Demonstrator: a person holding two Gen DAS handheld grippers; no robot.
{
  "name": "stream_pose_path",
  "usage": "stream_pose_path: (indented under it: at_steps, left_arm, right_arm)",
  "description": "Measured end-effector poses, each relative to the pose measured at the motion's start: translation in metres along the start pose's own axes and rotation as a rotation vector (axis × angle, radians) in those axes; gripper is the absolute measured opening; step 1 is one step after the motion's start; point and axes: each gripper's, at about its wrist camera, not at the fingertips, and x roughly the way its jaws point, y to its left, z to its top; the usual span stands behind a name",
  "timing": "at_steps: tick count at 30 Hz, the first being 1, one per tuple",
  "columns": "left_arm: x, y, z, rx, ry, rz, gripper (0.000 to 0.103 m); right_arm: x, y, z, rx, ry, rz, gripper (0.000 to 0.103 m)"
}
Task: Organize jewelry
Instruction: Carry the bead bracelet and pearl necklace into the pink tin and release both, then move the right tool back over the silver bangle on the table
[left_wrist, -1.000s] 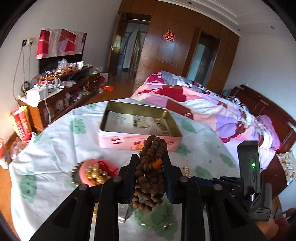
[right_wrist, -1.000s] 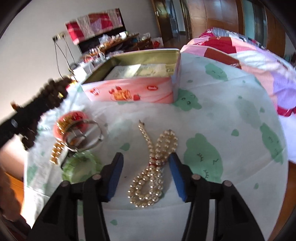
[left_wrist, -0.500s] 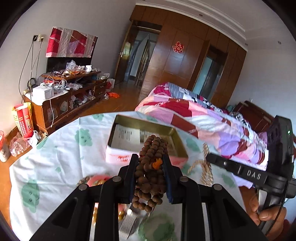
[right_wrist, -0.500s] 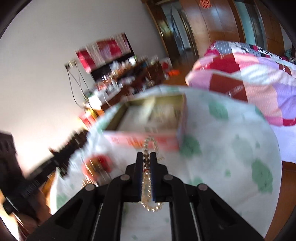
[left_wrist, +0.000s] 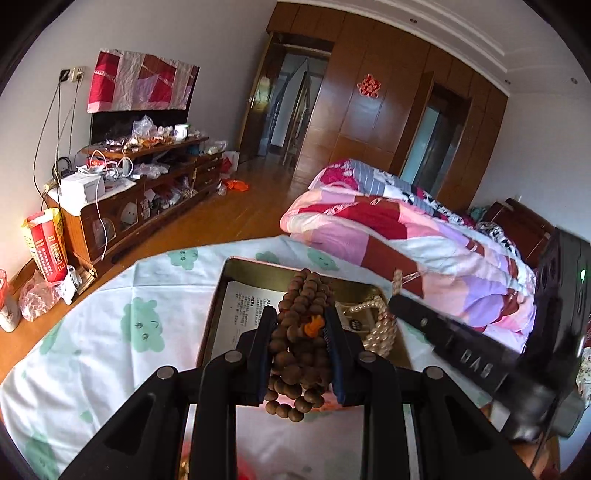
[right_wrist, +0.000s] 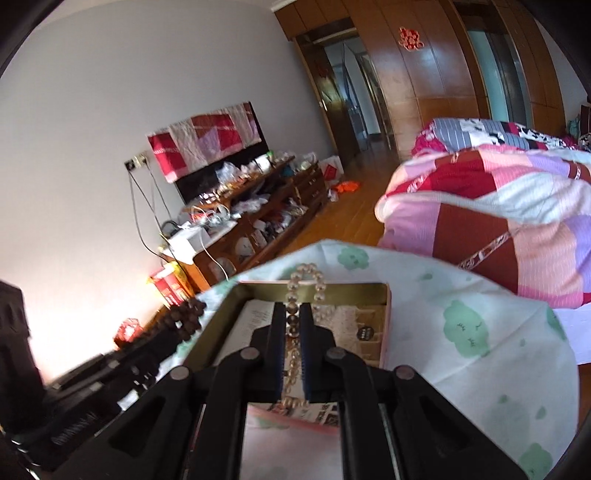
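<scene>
Now the left gripper (left_wrist: 299, 345) squeezes brown beads (left_wrist: 301, 332) and the right gripper (right_wrist: 292, 354) squeezes pearls (right_wrist: 295, 295), both over the tin (left_wrist: 218, 306) at twelve o'clock, so next let go.

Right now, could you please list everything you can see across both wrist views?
Tin box: one, pink outside, gold inside, open on the table.
Wooden bead string: one, brown, clamped in the left tongs.
Pearl string: one, cream, clamped in the right tongs over the box.
Tablecloth: one, white with green clouds.
Quilt: one, pink and red patchwork, on the bed.
Cabinet: one, brown, cluttered.
Left tongs: black.
Right tongs: black.
</scene>
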Motion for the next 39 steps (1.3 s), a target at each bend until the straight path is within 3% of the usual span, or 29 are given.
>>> stream_pose_path:
  at_steps: [8,10,11,12,13,14,15,18,20,25,35,39]
  left_arm:
    - [0.039,-0.001,0.004,0.012,0.066,0.018,0.026]
    - [0.047,-0.003,0.005,0.014,0.095,0.015,0.032]
    - [0.050,-0.003,0.005,0.016,0.119,0.005,0.038]
    - [0.050,-0.004,0.006,0.017,0.138,-0.004,0.054]
    - [0.047,-0.005,0.005,0.024,0.146,-0.010,0.062]
    - [0.039,-0.005,0.006,0.037,0.128,-0.007,0.062]
    - [0.032,-0.006,0.006,0.052,0.107,0.005,0.062]
    - [0.005,0.000,0.003,0.067,0.058,0.087,0.062]
    - [-0.014,0.009,-0.005,0.042,0.032,0.116,0.062]
    - [-0.054,0.035,-0.032,-0.014,-0.005,0.223,0.062]
    - [-0.090,0.045,-0.068,-0.001,-0.045,0.385,0.062]
    - [-0.104,0.054,-0.075,-0.027,-0.068,0.416,0.062]
  right_arm:
    - [0.018,-0.020,-0.018,0.041,0.020,-0.024,0.010]
    - [0.014,-0.022,-0.017,0.053,0.000,-0.030,0.012]
    - [0.012,-0.024,-0.018,0.065,-0.006,-0.031,0.016]
    - [0.011,-0.025,-0.016,0.075,-0.008,-0.028,0.026]
    - [0.008,-0.028,-0.016,0.090,-0.020,-0.027,0.035]
    - [0.004,-0.030,-0.016,0.101,-0.039,-0.032,0.055]
    - [-0.004,-0.031,-0.015,0.113,-0.077,-0.044,0.065]
    - [-0.022,-0.036,-0.013,0.137,-0.157,-0.079,0.066]
    - [-0.034,-0.042,-0.013,0.161,-0.202,-0.157,0.066]
    - [-0.045,-0.050,-0.026,0.207,-0.142,-0.262,0.066]
    - [-0.068,-0.023,-0.059,0.149,-0.088,-0.258,0.066]
    - [-0.071,-0.011,-0.069,0.106,-0.082,-0.244,0.066]
